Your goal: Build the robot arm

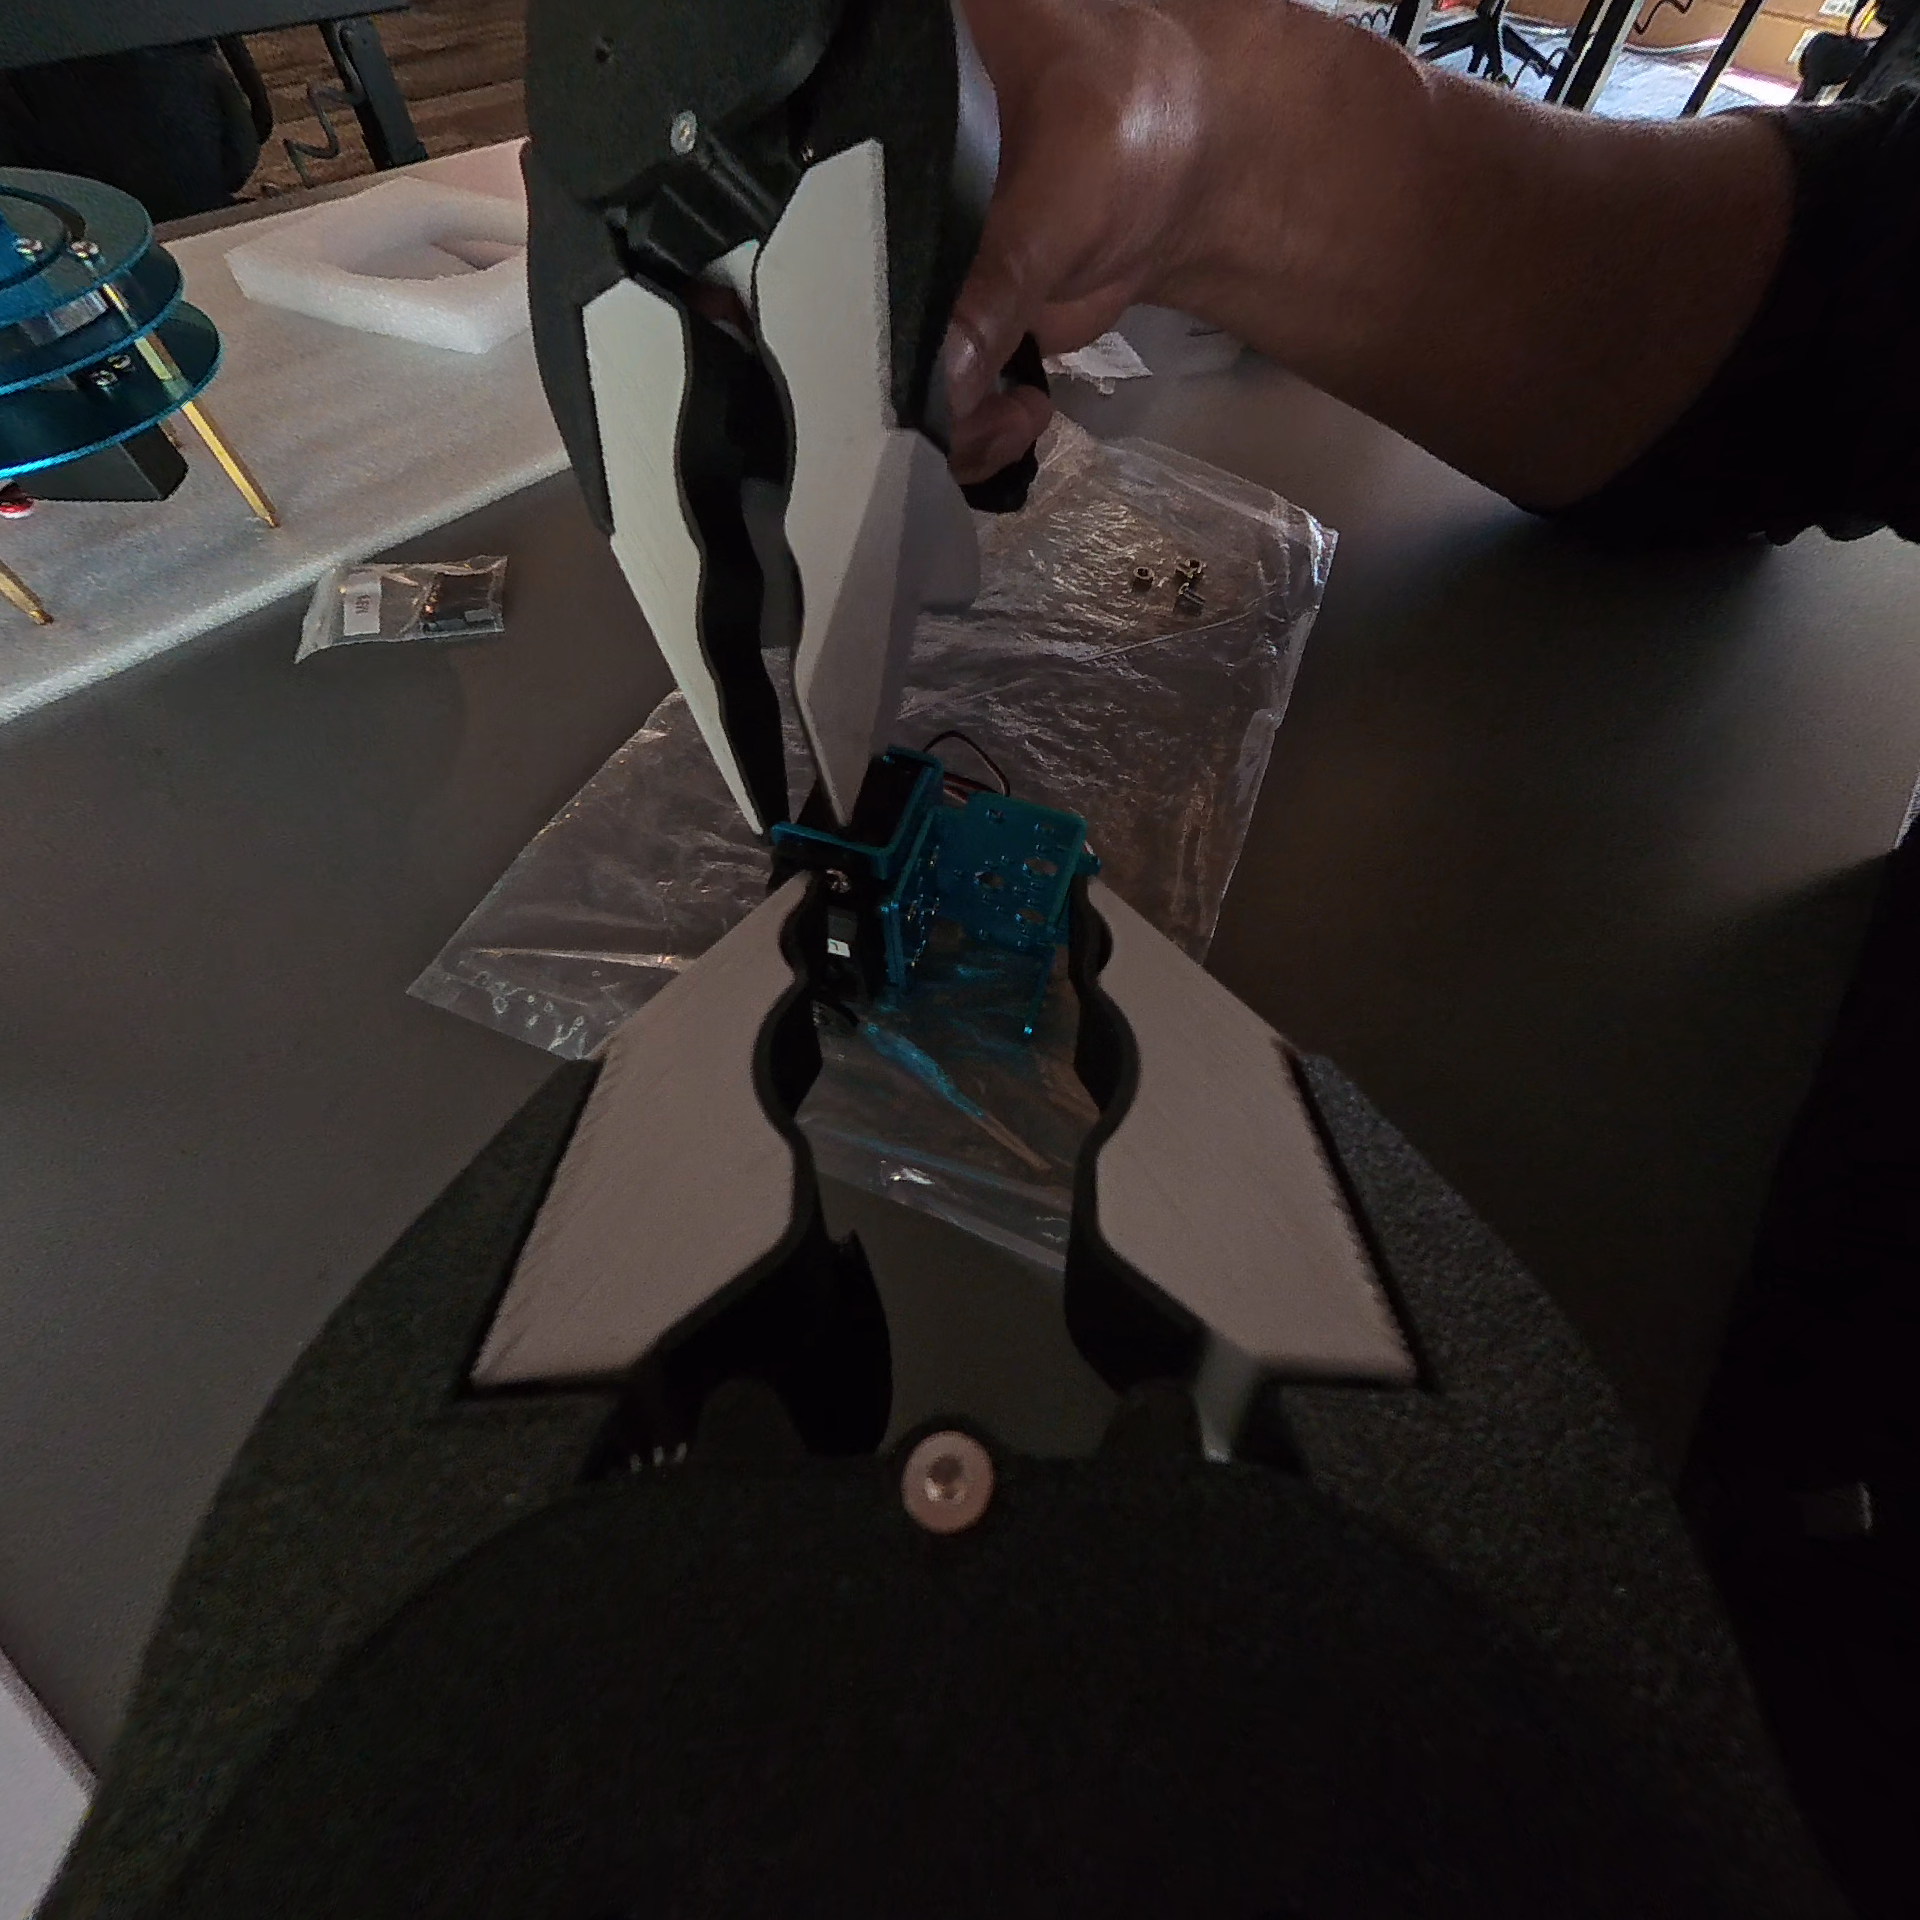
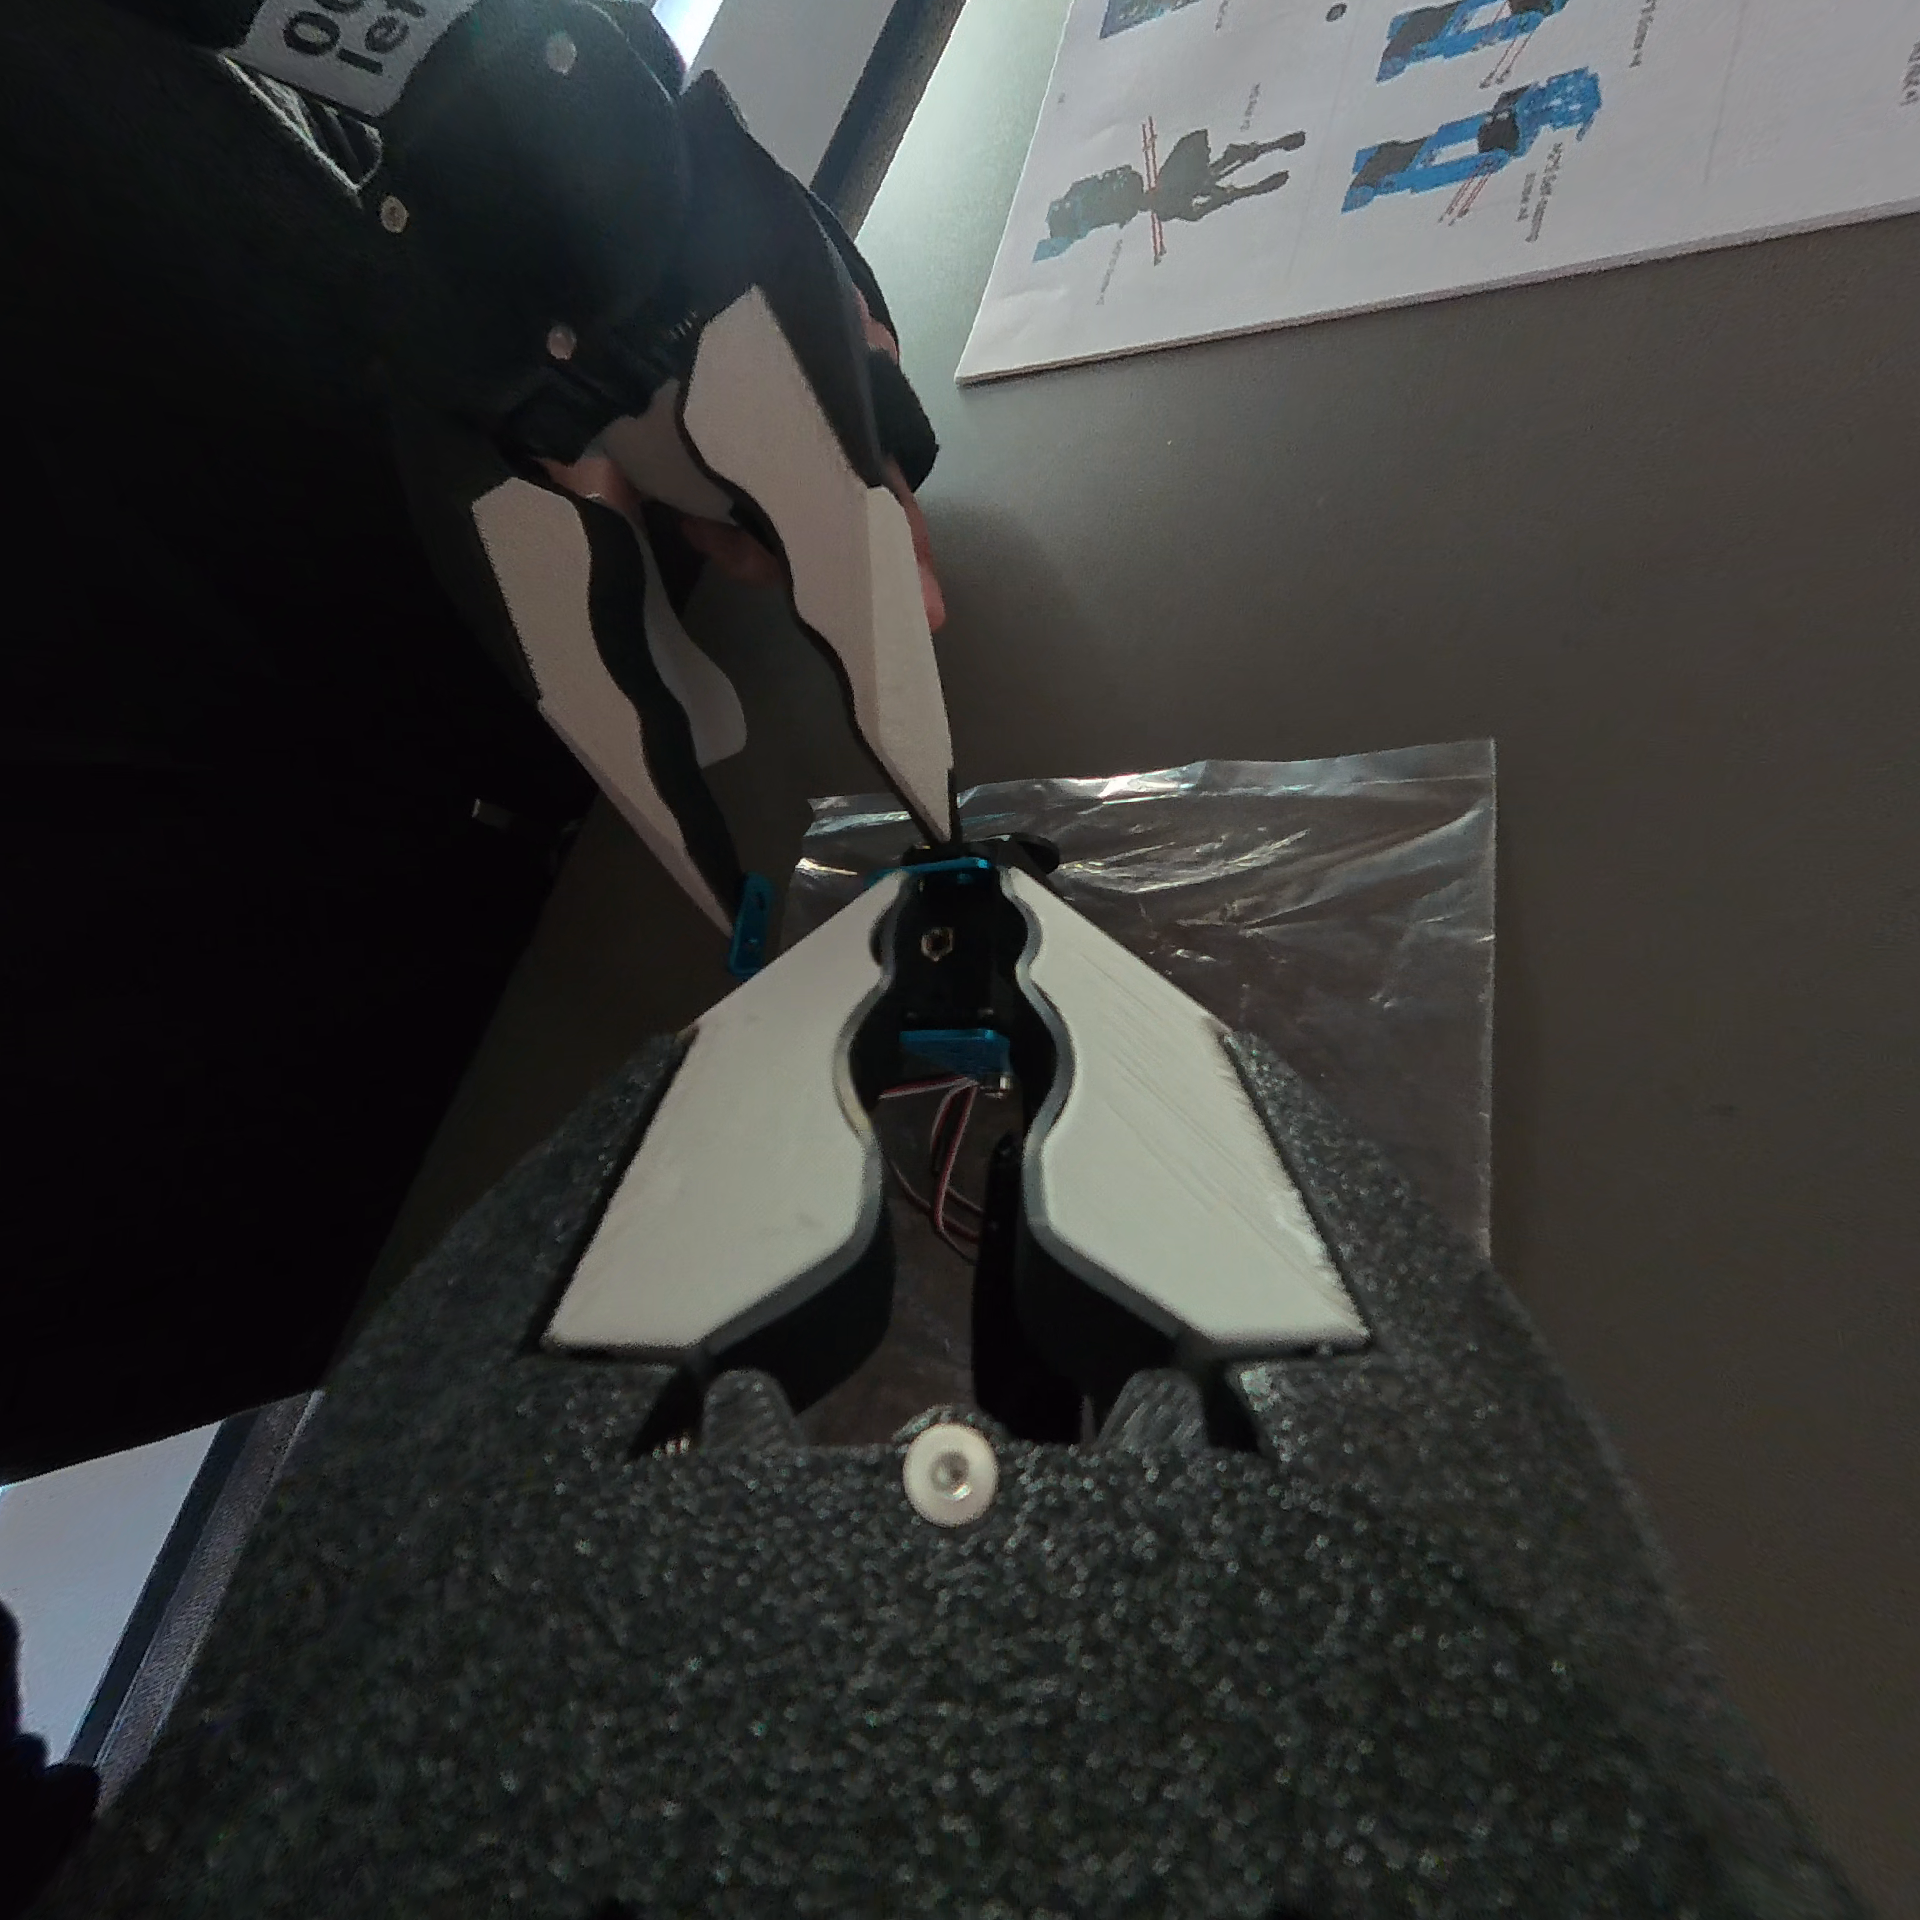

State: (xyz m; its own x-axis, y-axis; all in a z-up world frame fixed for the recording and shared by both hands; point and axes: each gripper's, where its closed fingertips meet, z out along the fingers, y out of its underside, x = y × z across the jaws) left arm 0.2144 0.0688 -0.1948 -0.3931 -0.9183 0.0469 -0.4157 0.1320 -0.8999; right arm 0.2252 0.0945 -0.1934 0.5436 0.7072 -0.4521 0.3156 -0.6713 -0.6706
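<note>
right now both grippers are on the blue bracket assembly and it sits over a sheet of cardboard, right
Not cardboard: the left wrist view shows a clear plastic bag under the blue bracket assembly. Both the left gripper and right gripper are on it.

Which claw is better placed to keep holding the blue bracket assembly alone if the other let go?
Probably the left. The left claw spans the whole blue bracket assembly, a finger against each side. The right claw pinches only the black servo at one end, so the assembly might swing.
</note>
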